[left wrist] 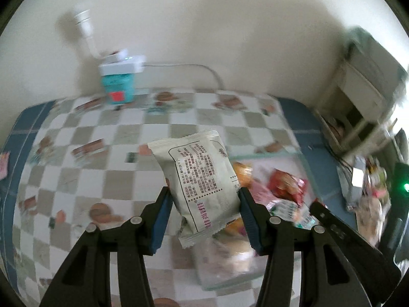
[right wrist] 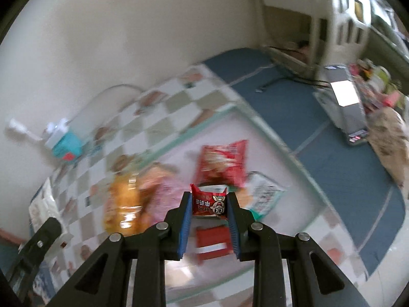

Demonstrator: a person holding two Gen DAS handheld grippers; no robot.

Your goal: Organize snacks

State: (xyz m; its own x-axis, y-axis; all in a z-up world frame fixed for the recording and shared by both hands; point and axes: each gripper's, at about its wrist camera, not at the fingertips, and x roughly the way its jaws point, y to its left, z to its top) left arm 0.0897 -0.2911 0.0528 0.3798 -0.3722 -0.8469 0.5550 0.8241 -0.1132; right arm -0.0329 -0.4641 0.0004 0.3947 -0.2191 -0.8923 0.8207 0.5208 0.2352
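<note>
Checkered tablecloth (left wrist: 76, 184) covers the table under both claws. Clear shallow tray (left wrist: 301, 158) sits just ahead and below the left gripper (left wrist: 204, 204), toward its right side; in the right wrist view the same tray rim (right wrist: 255, 117) runs ahead of the right gripper (right wrist: 209, 204), which hangs over it. Loose snacks already lie in the tray: red bag (right wrist: 222, 161) straight ahead of the right claw, orange pack (right wrist: 122, 204) off to its left, white-green pack (right wrist: 265, 194) to its right.

Left claw is clamped on a grey-white printed packet (left wrist: 202, 179), pads on both sides, packet standing up past the fingertips, tilted, off the table. Right claw is clamped on a small red candy wrapper (right wrist: 209, 203), pinched at the tips, also in the air.

Step looks like carry-to-tray, both hands loaded. Background blurred, so likely mid-transit.

Next move likely: bring each claw low over a bare patch of the tray, then part the pads. The left has further to go sideways. Risk: the grey packet lands on the rim.
</note>
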